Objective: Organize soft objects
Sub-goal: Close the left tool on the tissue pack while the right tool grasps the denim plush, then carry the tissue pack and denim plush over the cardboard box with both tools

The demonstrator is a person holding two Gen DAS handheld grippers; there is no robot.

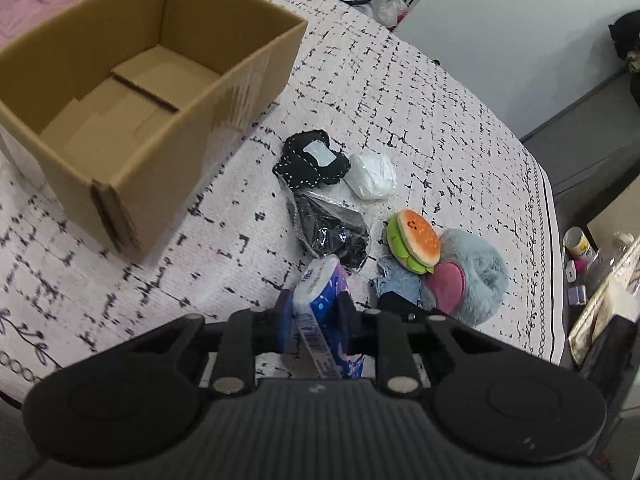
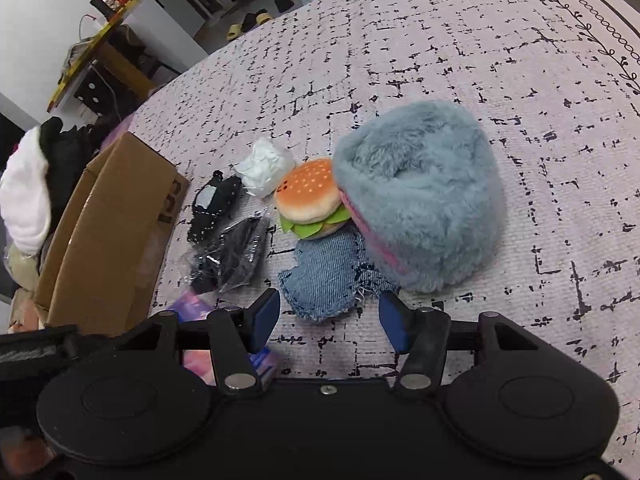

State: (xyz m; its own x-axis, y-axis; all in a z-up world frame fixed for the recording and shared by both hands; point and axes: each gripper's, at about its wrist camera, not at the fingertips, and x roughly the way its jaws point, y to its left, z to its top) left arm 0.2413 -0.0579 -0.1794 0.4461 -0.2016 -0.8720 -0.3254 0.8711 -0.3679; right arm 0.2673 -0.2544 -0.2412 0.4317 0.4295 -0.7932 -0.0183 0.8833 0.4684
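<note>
Both fisheye views ride on the handheld grippers, looking steeply down along their fingers onto the white bedspread with black dashes (image 1: 400, 92). The left one faces the open brown cardboard box (image 1: 132, 92) from close above; the right hovers near the fluffy blue-grey plush slipper (image 2: 416, 200). Both share the orange-bunned plush hamburger (image 1: 414, 246) cluster.

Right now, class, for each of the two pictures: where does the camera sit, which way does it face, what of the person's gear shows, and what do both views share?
Left wrist view: sits on the left hand-held gripper, angled down at the bedspread and the cardboard box; its fingers clamp a tissue pack.
Right wrist view: sits on the right hand-held gripper, angled down at the denim patch; jaws open, nothing between them.
Shared: burger toy, fluffy blue toy, box.
</note>
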